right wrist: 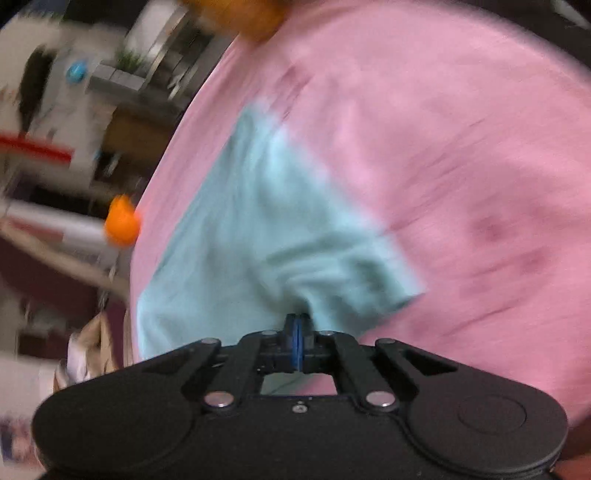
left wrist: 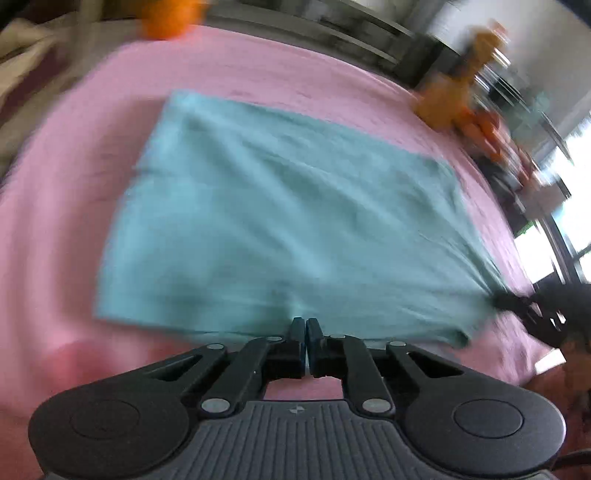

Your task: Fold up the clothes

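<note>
A teal cloth (left wrist: 288, 206) lies spread flat on a pink bedsheet (left wrist: 55, 221). My left gripper (left wrist: 306, 323) is at the cloth's near edge, its fingers pressed together on the hem, where the fabric puckers slightly. At the cloth's right corner my right gripper (left wrist: 517, 302) pinches the fabric, and creases run toward it. In the right wrist view the right gripper (right wrist: 297, 317) is shut, with the teal cloth (right wrist: 258, 229) bunched at its tips. Both views are blurred.
An orange-brown plush toy (left wrist: 450, 99) sits at the bed's far right edge, and an orange object (left wrist: 170, 18) at the far left. The right wrist view shows an orange ball (right wrist: 122, 221) past the pink sheet (right wrist: 443, 147), with shelves and clutter beyond.
</note>
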### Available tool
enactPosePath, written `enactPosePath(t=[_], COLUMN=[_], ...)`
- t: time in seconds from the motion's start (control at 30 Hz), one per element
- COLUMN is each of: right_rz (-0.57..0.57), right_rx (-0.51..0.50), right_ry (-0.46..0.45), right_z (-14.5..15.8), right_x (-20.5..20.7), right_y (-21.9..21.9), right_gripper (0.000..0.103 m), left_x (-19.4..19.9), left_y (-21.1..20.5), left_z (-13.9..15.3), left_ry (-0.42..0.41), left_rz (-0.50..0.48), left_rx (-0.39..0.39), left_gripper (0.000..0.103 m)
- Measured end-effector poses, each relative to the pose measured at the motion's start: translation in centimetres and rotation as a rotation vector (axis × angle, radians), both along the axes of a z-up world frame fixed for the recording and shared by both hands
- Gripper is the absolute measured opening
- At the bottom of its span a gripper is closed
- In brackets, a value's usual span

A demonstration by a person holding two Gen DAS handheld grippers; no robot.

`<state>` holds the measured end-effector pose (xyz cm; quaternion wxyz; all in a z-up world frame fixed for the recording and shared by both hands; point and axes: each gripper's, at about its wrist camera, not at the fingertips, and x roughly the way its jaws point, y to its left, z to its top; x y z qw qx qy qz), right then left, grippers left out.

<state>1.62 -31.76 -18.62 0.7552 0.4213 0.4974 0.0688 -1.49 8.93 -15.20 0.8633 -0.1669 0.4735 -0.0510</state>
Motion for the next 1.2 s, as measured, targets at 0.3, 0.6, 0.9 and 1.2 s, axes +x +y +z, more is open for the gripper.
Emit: enactPosePath(t=[0.3,0.6,0.9,1.2], right_rz=[-0.286,-0.053,-0.173,0.084], right_rx=[-0.049,0.111,0.041,0.173], right_ry=[-0.135,-0.109,-0.243,-0.412], right_z=[1.8,-1.8,3.7,14.2], right_x=[-2.5,2.0,1.0,3.8], right_y=[-3.6,0.0,-2.2,3.8], right_gripper=[0.023,0.01,0.016,0.018], left_x=[-1.1,1.5,-0.7,-0.1], left_y=[2.9,2.3,3.6,0.2], left_z=[2.1,-0.2,5.5,14.2], left_ry=[-0.152,-0.047,-0.212,-0.45], left_rz=[0.184,0.219,0.235,0.011], left_rx=[0.026,0.201,0.142,-0.088], left_gripper=[0.01,0.012,0.008,0.02])
